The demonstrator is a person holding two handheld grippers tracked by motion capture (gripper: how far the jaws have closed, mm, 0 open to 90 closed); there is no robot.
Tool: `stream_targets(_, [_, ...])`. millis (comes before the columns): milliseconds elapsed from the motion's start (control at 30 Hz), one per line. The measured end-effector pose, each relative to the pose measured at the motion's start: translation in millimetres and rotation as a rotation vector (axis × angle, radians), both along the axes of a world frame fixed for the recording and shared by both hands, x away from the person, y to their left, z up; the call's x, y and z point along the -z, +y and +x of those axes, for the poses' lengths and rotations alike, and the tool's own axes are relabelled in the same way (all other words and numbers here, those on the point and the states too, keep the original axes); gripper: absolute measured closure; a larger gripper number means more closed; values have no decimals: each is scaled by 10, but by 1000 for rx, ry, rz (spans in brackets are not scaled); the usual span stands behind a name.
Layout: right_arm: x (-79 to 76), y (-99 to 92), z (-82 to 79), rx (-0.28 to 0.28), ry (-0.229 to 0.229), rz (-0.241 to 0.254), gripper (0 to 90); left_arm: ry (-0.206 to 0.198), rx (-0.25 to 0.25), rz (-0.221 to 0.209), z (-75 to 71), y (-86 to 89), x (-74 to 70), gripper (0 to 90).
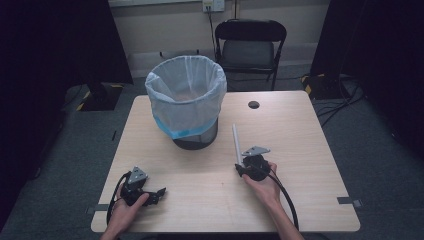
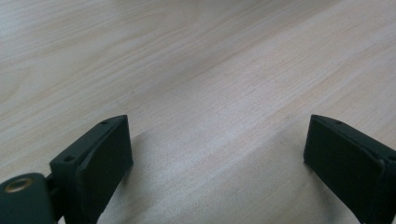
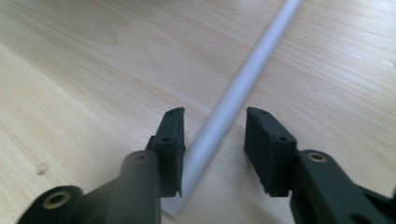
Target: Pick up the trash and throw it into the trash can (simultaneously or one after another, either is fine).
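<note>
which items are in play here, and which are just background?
In play: white tube, straddled by the right gripper, jaws not closed on it; lined bin, probably.
Background: left gripper, open over bare table; folding chair; floor cables.

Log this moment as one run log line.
right claw: open, straddling tube | left claw: open, empty | bin: upright

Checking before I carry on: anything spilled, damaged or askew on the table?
Nothing stands out. The lined bin stands upright, and the white tube lies flat on the table between the right gripper and its open fingers.
</note>
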State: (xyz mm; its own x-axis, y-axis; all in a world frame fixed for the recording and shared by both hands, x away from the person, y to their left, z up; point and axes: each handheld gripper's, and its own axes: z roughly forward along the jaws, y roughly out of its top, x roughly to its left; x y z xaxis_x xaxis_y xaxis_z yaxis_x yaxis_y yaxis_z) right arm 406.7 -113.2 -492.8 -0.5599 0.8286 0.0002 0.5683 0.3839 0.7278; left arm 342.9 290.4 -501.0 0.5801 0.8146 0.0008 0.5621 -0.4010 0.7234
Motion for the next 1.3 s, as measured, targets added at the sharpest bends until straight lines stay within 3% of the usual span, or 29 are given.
stream_targets(200, [-25,-56,8,24,16,-19,652,0,0,1,0,0,0,74])
stream_targets(600, [-38,-84,26,79,34,-10,790,0,0,0,0,0,0,74])
stream_targets(967, [-38,-132,44,107,62,47,801,0,0,0,0,0,0,74])
stream_targets(1300, [-82,-214,32,129,49,77,803,0,0,1,0,0,0,74])
